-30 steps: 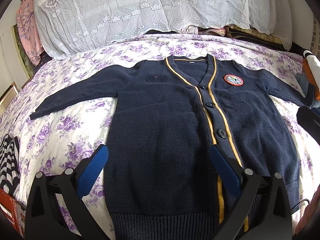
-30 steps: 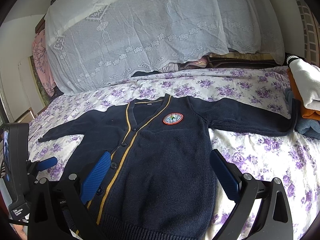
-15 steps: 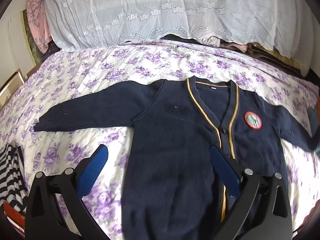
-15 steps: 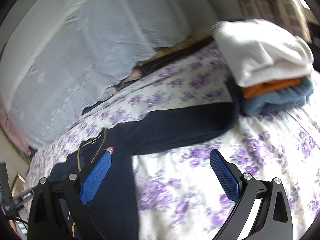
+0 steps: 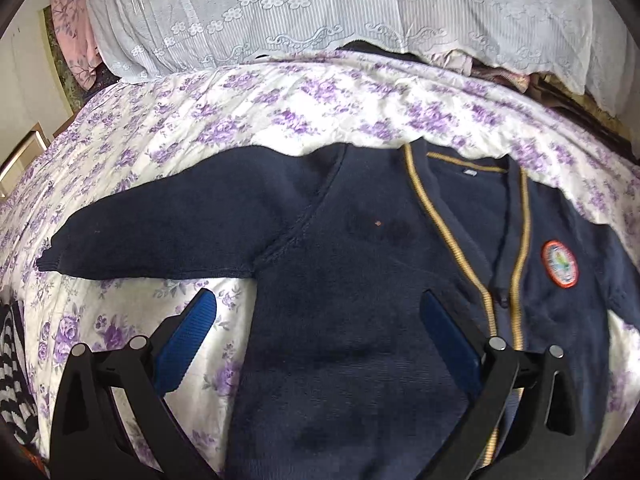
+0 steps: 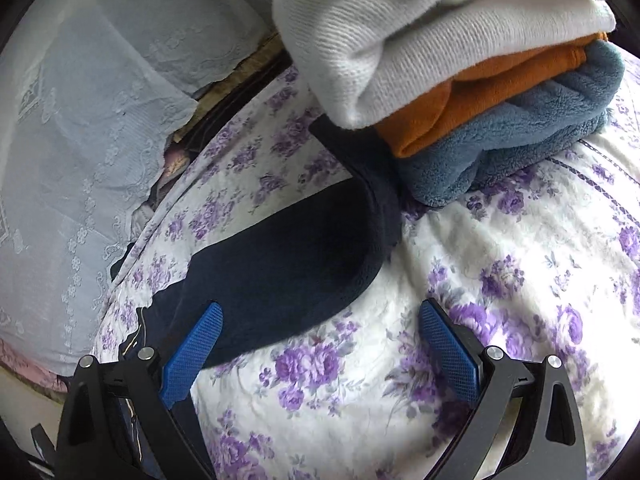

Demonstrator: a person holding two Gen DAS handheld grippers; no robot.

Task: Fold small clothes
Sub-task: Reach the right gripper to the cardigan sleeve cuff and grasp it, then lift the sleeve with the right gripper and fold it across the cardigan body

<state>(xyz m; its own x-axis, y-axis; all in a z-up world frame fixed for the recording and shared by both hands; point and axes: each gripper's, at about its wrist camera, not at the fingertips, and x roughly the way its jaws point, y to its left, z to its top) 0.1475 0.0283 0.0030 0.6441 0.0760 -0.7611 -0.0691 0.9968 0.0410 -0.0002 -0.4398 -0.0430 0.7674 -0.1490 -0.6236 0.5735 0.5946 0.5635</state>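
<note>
Right gripper [image 6: 320, 344], jaws spread and empty, faces the cardigan sleeve [image 6: 288, 264], which runs toward one o'clock; left gripper [image 5: 320, 332] equally agape.

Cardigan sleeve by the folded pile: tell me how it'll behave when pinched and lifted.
Probably floppy: the sleeve lies limp, its cuff curling against the folded pile. Its knit looks soft, so likely grippy. Lifting may nudge that pile.

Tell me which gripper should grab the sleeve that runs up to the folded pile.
Right. The right gripper hangs open beside that sleeve, whose cuff reaches the folded pile. The left gripper faces the cardigan's other side.
</note>
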